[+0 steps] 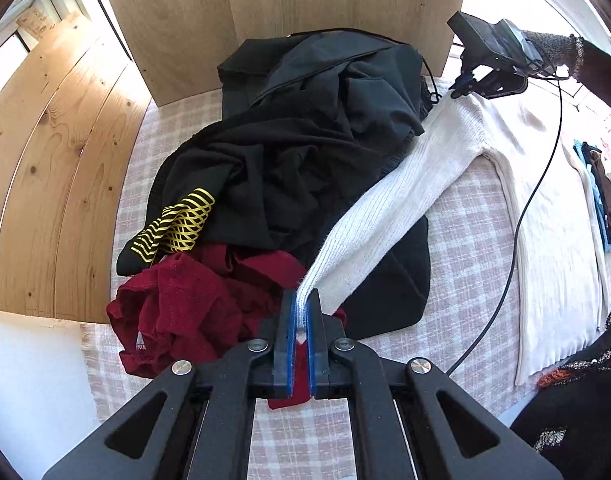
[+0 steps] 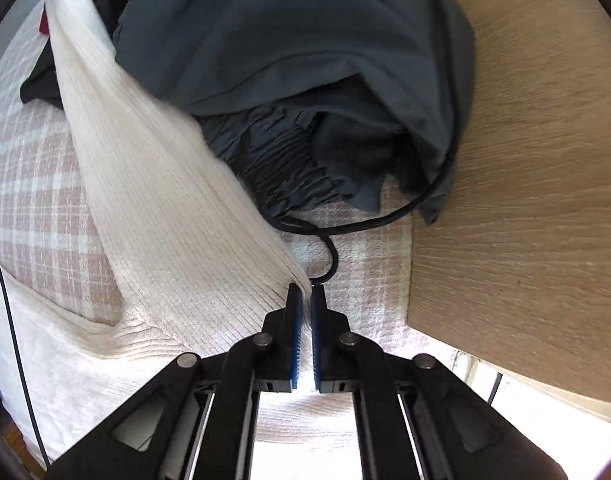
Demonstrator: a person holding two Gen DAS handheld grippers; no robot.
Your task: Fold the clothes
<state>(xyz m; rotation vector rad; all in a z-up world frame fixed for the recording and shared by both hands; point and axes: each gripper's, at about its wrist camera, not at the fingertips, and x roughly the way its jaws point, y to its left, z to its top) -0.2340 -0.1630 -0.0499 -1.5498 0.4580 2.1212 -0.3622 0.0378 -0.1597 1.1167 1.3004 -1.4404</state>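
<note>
**Both grippers pinching the cream sweater's sleeve**

On my left wrist camera, the left gripper [image 1: 304,300] has its blue pads clamped on the cuff of the cream ribbed sweater [image 1: 393,204]. Just beyond the fingers lies a crumpled maroon knit [image 1: 185,304], and past it a heap of black clothes [image 1: 289,148], one piece with yellow stripes [image 1: 177,224]. The sleeve runs taut across that heap to my right gripper [image 1: 471,82], which holds it near the shoulder. The sweater's body lies flat on the pink checked bedspread [image 1: 465,240].

On my right wrist camera, the right gripper [image 2: 305,296] is closed on a fold of the sweater [image 2: 157,200]. Farther off sits a dark slate garment [image 2: 289,48] against a wooden panel [image 2: 525,200].
</note>
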